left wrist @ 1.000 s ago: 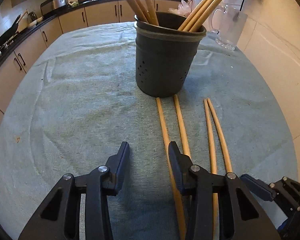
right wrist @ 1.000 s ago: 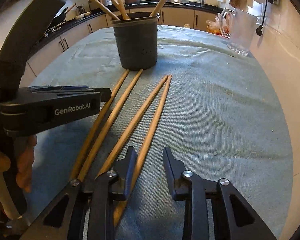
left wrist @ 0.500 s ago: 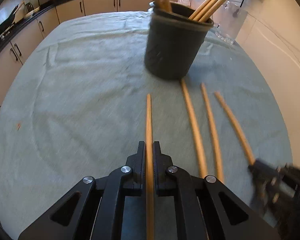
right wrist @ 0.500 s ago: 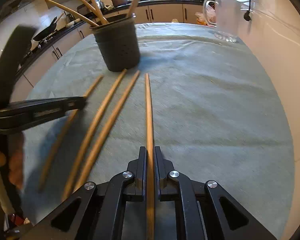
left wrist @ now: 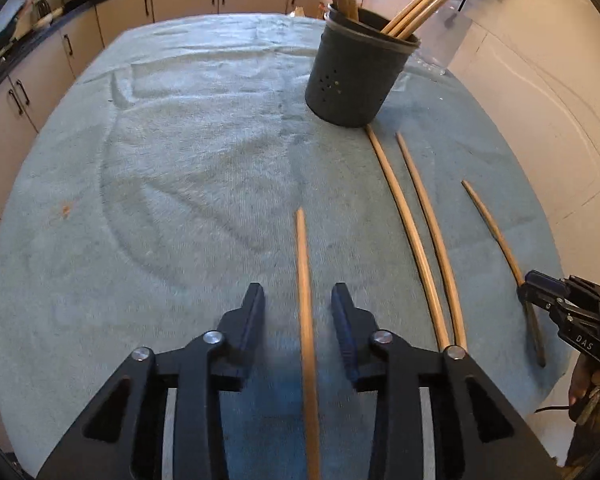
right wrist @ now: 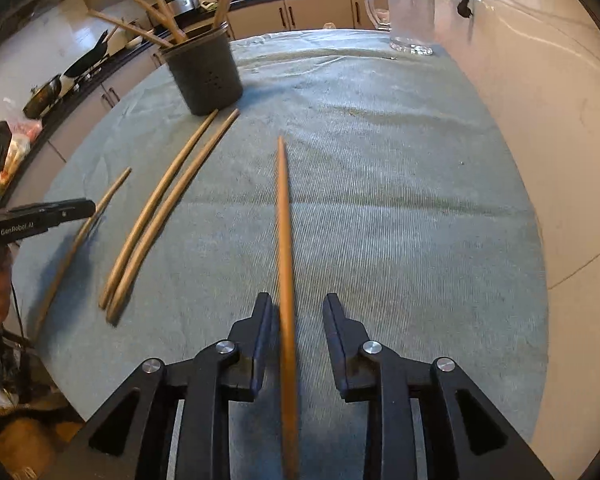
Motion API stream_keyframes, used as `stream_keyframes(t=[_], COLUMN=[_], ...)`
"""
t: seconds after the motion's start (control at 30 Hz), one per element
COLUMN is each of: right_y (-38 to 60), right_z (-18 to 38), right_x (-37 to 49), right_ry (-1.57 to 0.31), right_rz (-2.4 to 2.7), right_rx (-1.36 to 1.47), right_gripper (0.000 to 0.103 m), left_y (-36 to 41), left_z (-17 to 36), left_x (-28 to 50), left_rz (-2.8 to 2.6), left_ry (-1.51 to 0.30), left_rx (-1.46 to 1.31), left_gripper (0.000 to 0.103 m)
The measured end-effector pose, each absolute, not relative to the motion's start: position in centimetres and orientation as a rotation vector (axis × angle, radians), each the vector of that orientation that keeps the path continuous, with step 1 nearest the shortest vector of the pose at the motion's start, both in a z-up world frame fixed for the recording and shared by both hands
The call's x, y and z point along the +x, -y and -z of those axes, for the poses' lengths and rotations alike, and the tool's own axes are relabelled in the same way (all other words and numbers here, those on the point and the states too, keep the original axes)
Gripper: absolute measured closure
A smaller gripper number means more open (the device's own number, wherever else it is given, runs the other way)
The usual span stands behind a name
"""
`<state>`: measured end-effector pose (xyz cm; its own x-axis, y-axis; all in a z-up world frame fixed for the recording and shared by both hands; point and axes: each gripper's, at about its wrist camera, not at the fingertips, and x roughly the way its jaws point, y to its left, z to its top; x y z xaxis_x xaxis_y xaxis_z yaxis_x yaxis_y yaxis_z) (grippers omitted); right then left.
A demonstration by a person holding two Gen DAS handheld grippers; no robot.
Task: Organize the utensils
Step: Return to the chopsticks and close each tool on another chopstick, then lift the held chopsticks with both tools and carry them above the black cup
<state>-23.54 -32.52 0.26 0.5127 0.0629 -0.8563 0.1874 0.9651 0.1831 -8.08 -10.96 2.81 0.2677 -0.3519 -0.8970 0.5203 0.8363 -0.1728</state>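
Nearest you, both grippers are spread wide w/ nothing clamped: your left gripper (left wrist: 298, 318) straddles one chopstick (left wrist: 305, 300) lying loose on the green cloth (left wrist: 160, 200), and your right gripper (right wrist: 296, 326) straddles another chopstick (right wrist: 285, 240) the same way. Btwn them, two more chopsticks (left wrist: 416, 236) lie side by side, tips near the holder. Farther back the dark utensil holder (left wrist: 356, 76) already has several sticks upright, so I'd judge it partly done, approx four left to load.
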Motion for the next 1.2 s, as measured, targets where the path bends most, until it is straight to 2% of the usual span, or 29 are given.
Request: stream_keyframes(t=[0.27,0.53,0.6,0.63,0.67,0.7,0.9,1.2], right_y=[33.4,31.4,31.3,31.2,31.2,31.3,32.2,31.7], right_z=[-0.2,-0.2,-0.2,-0.2,-0.2,-0.2,-1.7,-10.2], right_x=[-17.3,-10.8,-9.9,-9.5,-9.2,-9.1,-10.1,-17.1], right_ry=[-1.102,-1.169,-1.173,-1.165,-1.16,-1.152,-1.047,-0.699], right_rz=[0.073,0.087,0.085,0.081,0.079,0.078,0.056,0.034], right_rx=[0.239,0.1,0.101,0.103,0.107,0.116,0.232,0.289], right_gripper=[0.075,0.075,0.08,0.094,0.097,0.097,0.097,0.097], left_y=[14.5,16.8,16.7,16.5,16.3,16.3,15.1,11.7], left_z=[-2.2,-1.9,-1.9,-1.7,-1.9,-1.9,-4.9,-13.4], left_x=[-5.2,-6.0,-6.3,-6.4,-6.6,-6.7,-8.2,-11.9], left_rz=[0.575,0.555,0.558,0.558,0.56,0.563,0.6,0.605], left_ry=[-1.159,-1.103,-1.078,-1.07,-1.062,-1.055,-0.991,-0.753], left_rx=[0.252,0.346,0.34,0.333,0.326,0.325,0.233,0.105], left_gripper=[0.069,0.066,0.066,0.069,0.088,0.098,0.098,0.098])
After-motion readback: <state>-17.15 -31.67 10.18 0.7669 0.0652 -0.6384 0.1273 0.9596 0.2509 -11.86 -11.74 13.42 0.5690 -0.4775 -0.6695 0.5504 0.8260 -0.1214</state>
